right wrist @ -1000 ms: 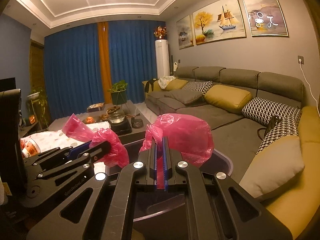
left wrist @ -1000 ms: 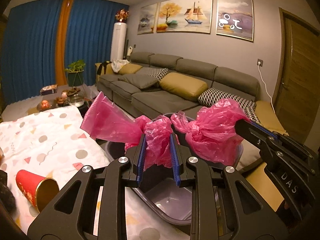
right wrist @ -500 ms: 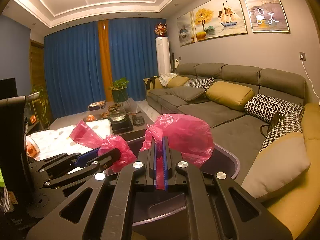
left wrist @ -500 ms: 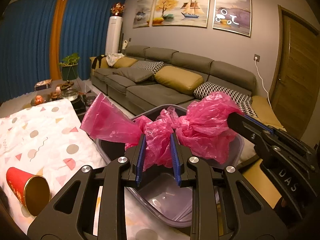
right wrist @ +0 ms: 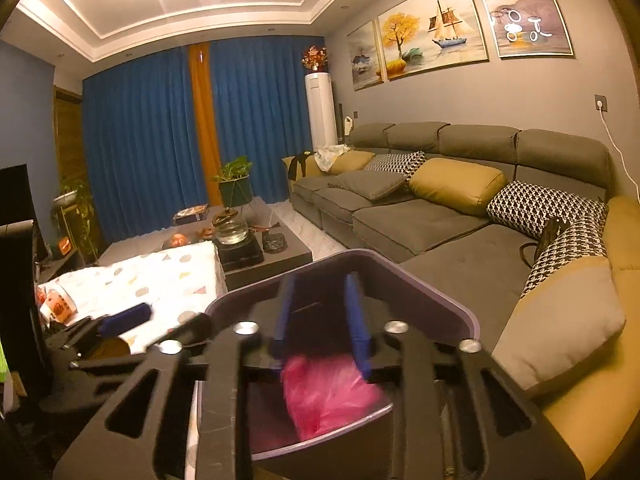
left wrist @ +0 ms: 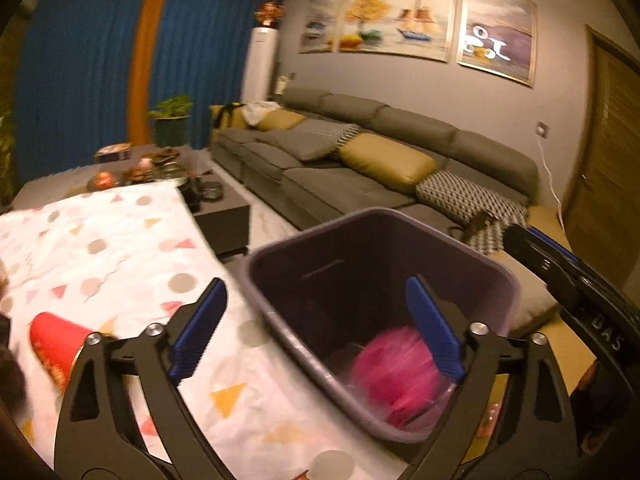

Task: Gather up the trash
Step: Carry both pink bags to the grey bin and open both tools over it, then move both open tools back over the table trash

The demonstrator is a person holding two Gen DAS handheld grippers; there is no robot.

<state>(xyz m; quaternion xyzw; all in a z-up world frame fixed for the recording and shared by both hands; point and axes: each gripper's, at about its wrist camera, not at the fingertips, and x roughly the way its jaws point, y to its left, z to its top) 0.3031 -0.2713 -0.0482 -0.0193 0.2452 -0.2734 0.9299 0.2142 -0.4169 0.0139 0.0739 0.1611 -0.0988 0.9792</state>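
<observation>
Both claws now stand with fingers apart and empty: the left claw (left wrist: 316,328) spread wide, the right claw (right wrist: 322,320) parted less. Half a second ago each pinched the crumpled pink plastic bag (left wrist: 394,376) above the bin; the bag has since dropped and lies blurred at the bottom of the dark purple plastic bin (left wrist: 496,276), directly below the right claw. That piece of trash looks collected. On the patterned white cloth covering the tabletop (left wrist: 120,248), a red paper cup (left wrist: 56,346) lies on its side, probably next.
</observation>
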